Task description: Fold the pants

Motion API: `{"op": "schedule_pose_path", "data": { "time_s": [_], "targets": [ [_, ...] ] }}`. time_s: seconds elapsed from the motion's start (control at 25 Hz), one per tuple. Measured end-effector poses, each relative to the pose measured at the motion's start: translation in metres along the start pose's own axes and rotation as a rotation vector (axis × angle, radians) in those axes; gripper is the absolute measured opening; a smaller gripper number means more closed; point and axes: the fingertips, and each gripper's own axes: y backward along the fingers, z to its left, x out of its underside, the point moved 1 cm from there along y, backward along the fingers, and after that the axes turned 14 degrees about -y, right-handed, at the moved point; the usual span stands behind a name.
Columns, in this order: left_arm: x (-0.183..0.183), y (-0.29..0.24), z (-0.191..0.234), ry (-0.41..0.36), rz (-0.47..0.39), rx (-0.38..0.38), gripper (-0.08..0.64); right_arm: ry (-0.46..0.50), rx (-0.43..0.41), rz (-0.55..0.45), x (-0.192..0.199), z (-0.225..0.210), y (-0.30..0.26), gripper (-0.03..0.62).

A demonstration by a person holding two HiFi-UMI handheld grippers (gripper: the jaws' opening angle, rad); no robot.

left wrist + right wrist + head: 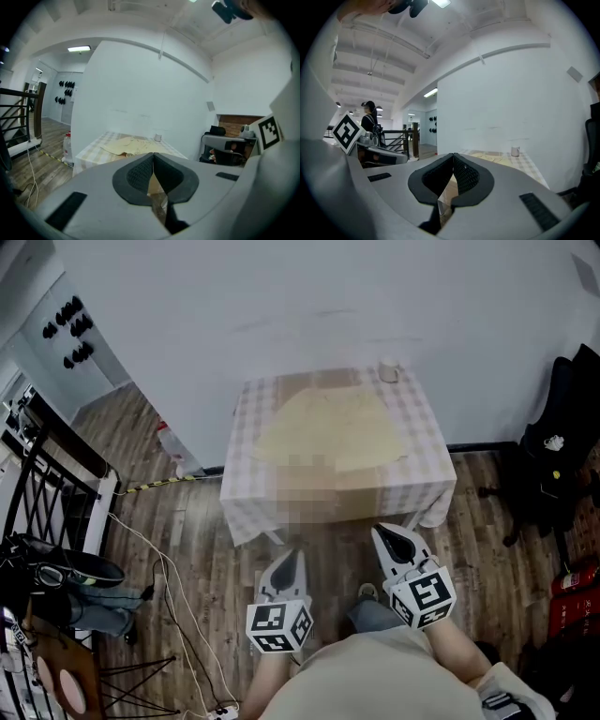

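Ahead, pants [328, 432] cover the checked table [427, 423] (wood floor [187, 531]); left hand-held gripper [290, 557], right hand-held gripper [383, 534]: closed.

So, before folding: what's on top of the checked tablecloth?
Beige pants lie spread across it, a white cup at its far right corner. The tabletop beneath is covered by the tablecloth.
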Motion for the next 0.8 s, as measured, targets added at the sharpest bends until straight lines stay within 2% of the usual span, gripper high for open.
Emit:
{"op": "schedule_pose_path", "data": {
  "time_s": [0.4,0.8],
  "targets": [
    [-0.034,-0.089,0.009,0.054,-0.005,-0.056,0.005,0.039,-0.042,0.014,-0.046,-0.075,-0.062,0.0],
    [-0.029,-0.14,0.021,0.101,0.044,-0.116,0.005,0.018,-0.083,0.076,-0.04,-0.118,-0.104,0.002]
  ]
}}
